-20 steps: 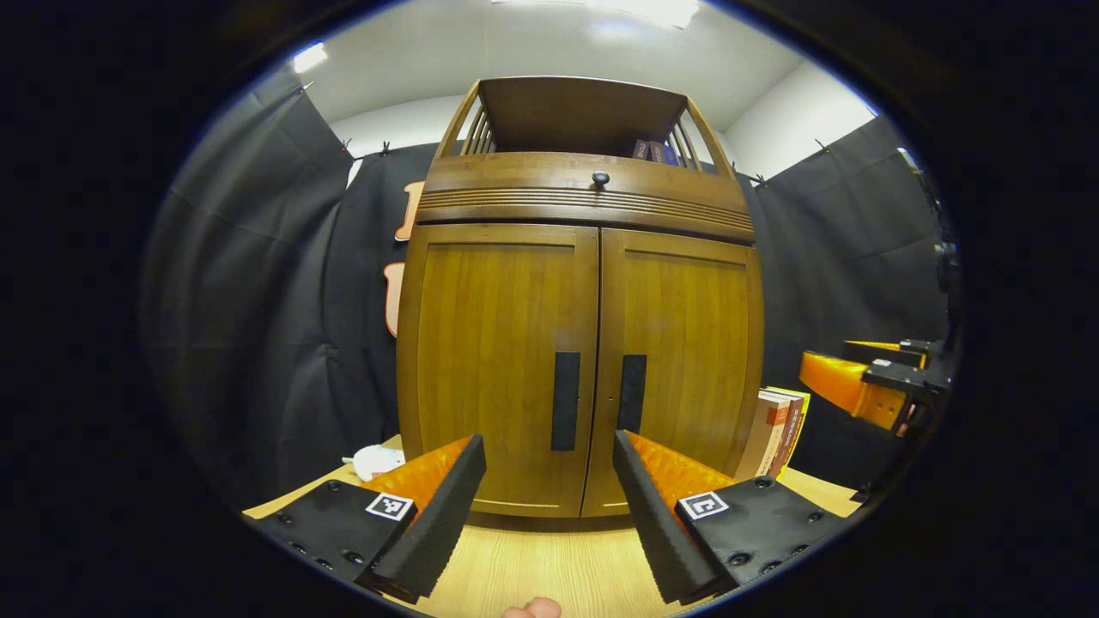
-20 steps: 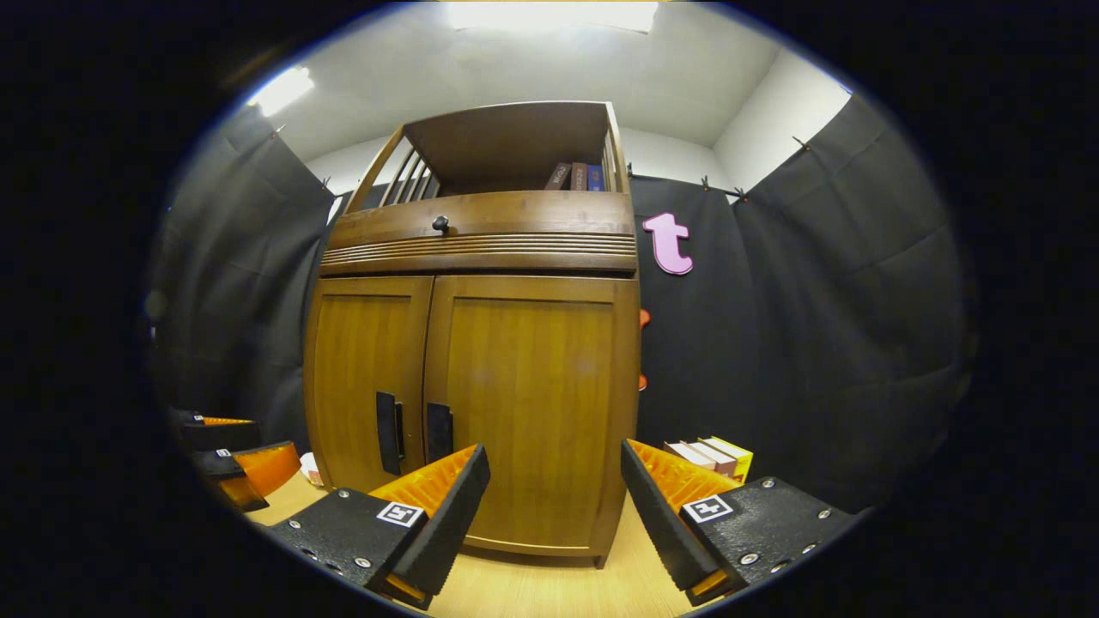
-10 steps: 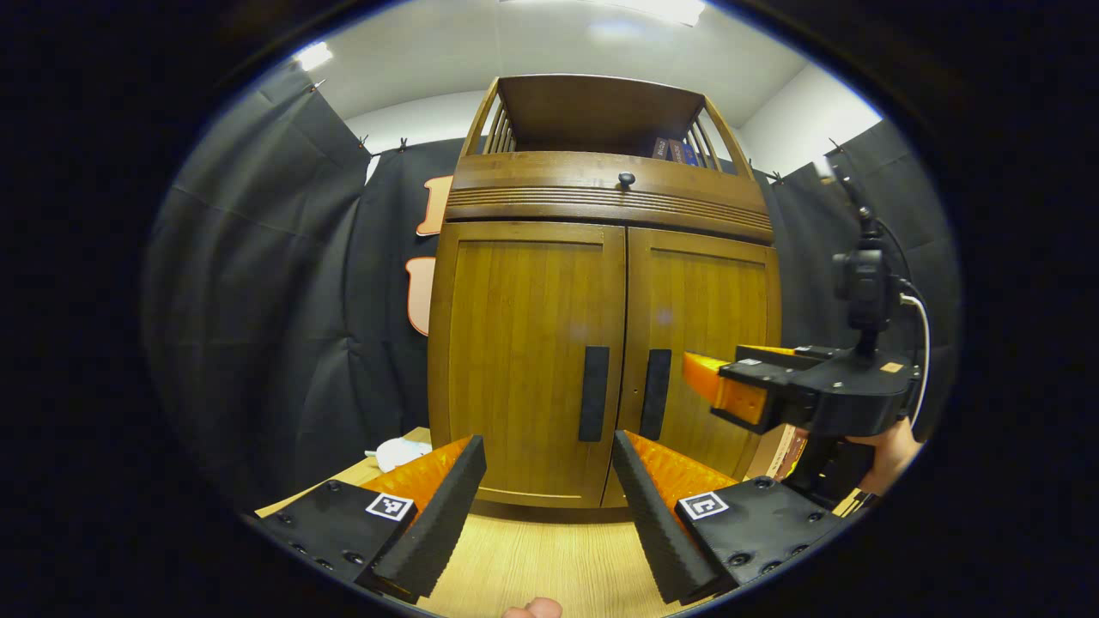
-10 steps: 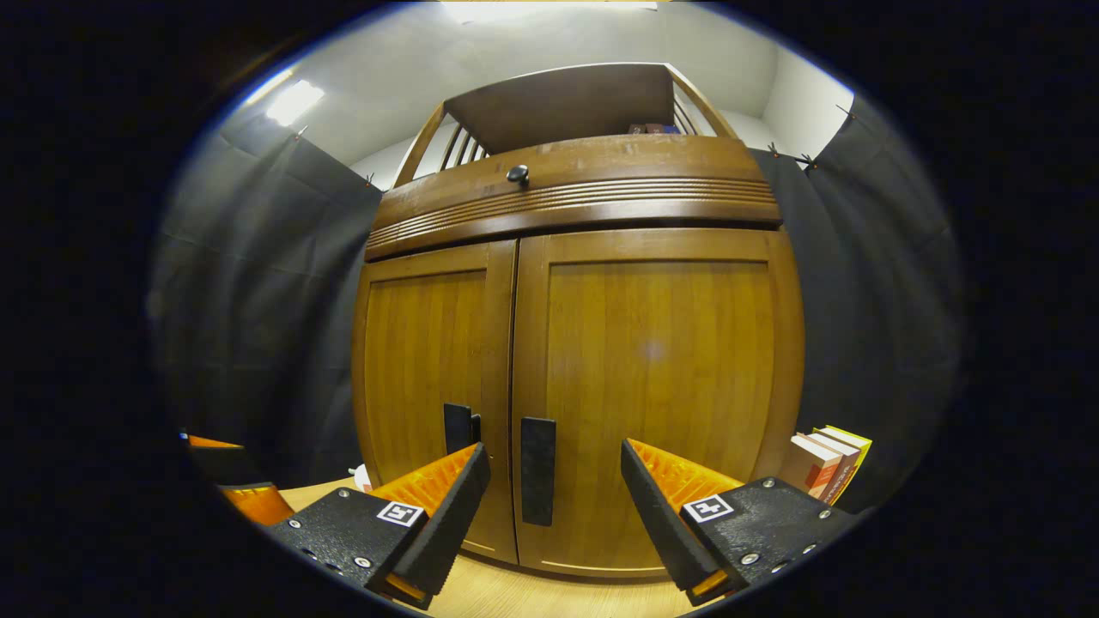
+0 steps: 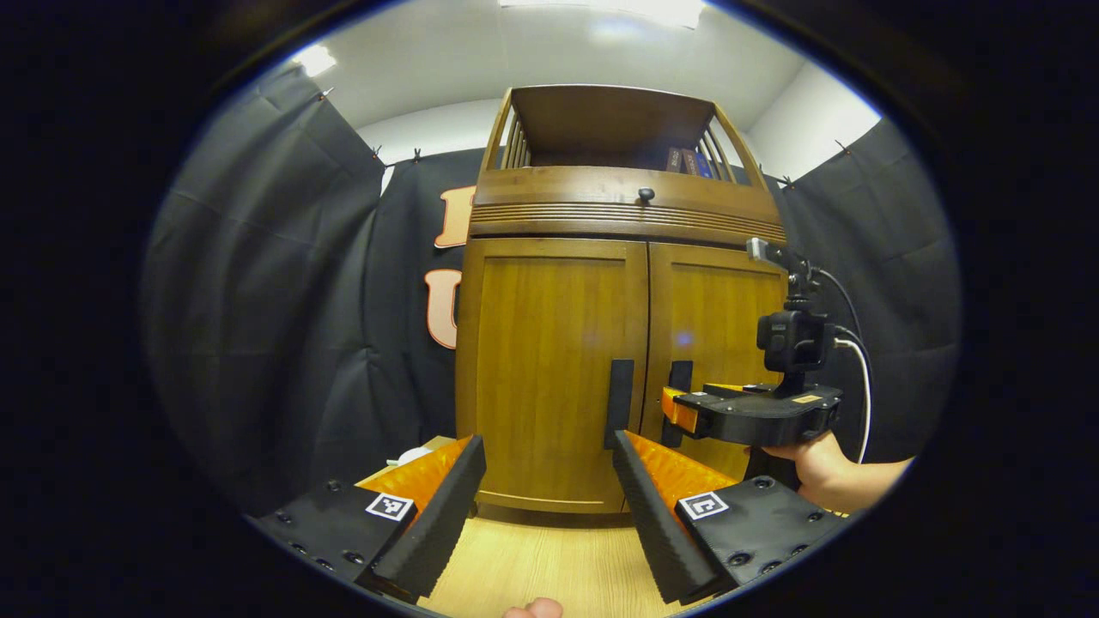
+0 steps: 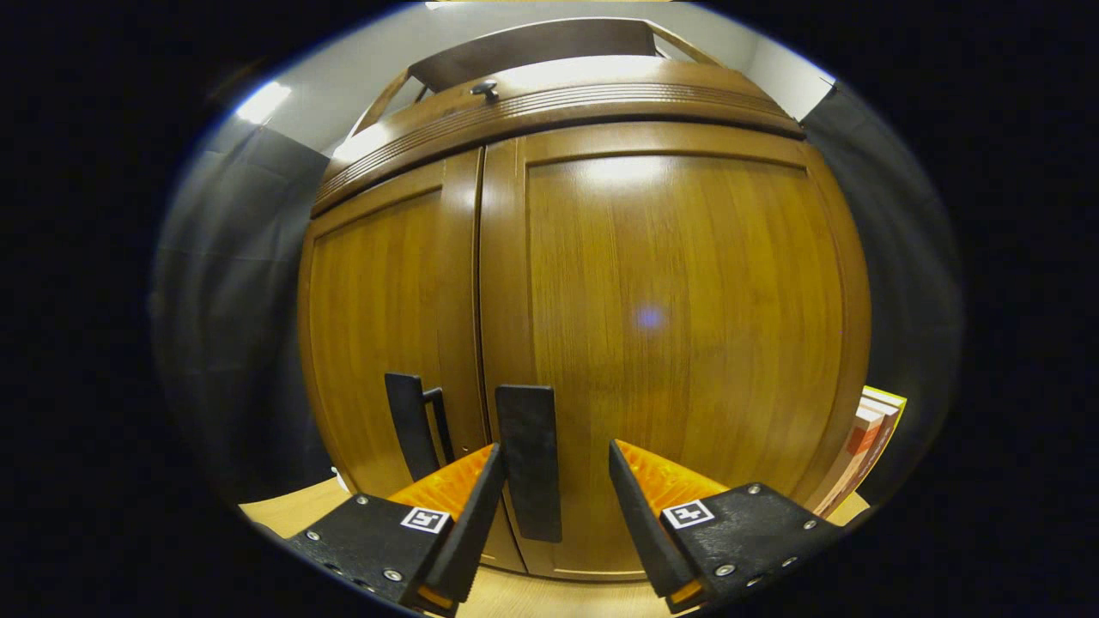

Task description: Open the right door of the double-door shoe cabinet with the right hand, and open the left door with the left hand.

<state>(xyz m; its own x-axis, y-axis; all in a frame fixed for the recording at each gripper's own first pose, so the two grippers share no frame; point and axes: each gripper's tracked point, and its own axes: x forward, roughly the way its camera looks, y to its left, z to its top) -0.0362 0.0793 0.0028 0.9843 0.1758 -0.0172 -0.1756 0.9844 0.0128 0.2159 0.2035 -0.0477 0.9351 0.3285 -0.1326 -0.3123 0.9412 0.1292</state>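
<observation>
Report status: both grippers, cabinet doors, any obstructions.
Right gripper open, jaws straddling the right door handle, not clamped. Left gripper open, short of the left door handle. Both doors shut. Nothing blocking either handle.

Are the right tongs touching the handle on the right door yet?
Cannot tell. In the right gripper view the right tongs are open around the right door's handle, but no plain contact or gap shows.
</observation>
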